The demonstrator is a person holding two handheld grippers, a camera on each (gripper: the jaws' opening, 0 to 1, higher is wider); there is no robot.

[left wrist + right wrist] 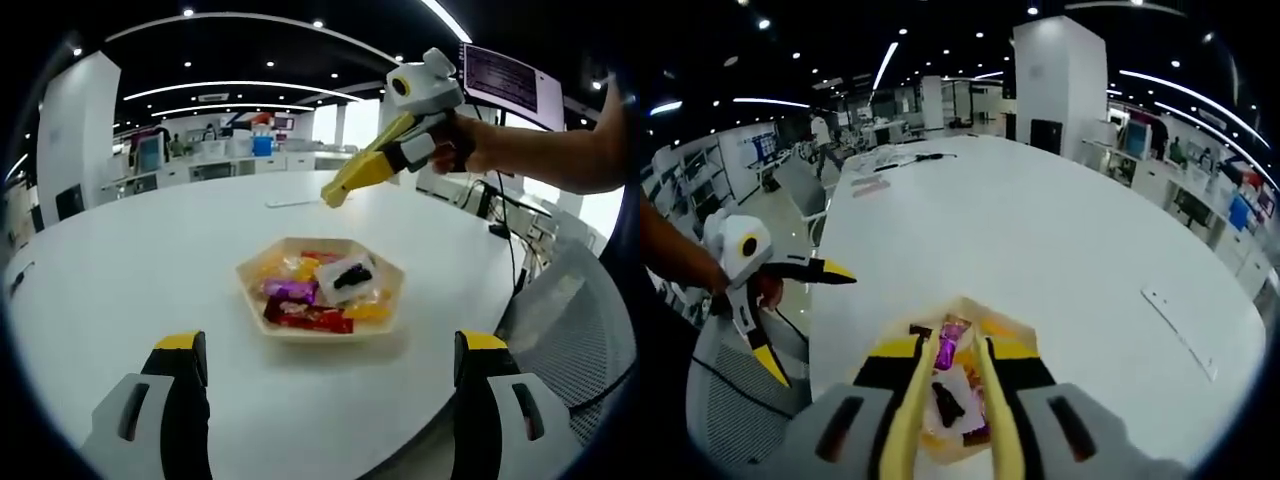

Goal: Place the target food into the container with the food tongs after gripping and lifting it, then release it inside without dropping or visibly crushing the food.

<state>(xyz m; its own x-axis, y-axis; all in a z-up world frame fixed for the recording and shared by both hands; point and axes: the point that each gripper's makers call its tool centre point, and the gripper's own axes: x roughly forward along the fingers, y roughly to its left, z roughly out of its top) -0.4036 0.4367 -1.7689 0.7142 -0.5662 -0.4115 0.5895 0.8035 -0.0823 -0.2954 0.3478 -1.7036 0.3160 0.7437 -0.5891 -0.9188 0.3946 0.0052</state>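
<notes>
White table (120, 250): a wide, round-edged tabletop, bare apart from one tray near the middle and a few small flat items far off toward the back edge; plenty of open room on every side of the tray.

Room: an open office with desks and ceiling lights behind the table; a mesh chair (575, 320) sits just off the table edge.

Tray (262, 295): a pale hexagonal dish, well in from every edge, holding a loose pile of wrapped sweets (no separate container can be picked out).

Food (300, 300): wrappers in purple, red, orange and yellow, plus a clear packet with something dark inside; they overlap, so no single long axis stands out.

Right gripper (335, 192): held in a hand, it carries the yellow tongs (950, 400), which hang above the tray's far side; in the right gripper view the two arms run close together with a narrow gap, nothing between them, and the sweets lie straight ahead past the tips.

Left gripper (330, 355): low at the near edge of the table, jaws wide apart and empty, tray ahead of them but well apart.

Coming move: likely a straight descent of the tongs, the nearer tool, onto one sweet.
</notes>
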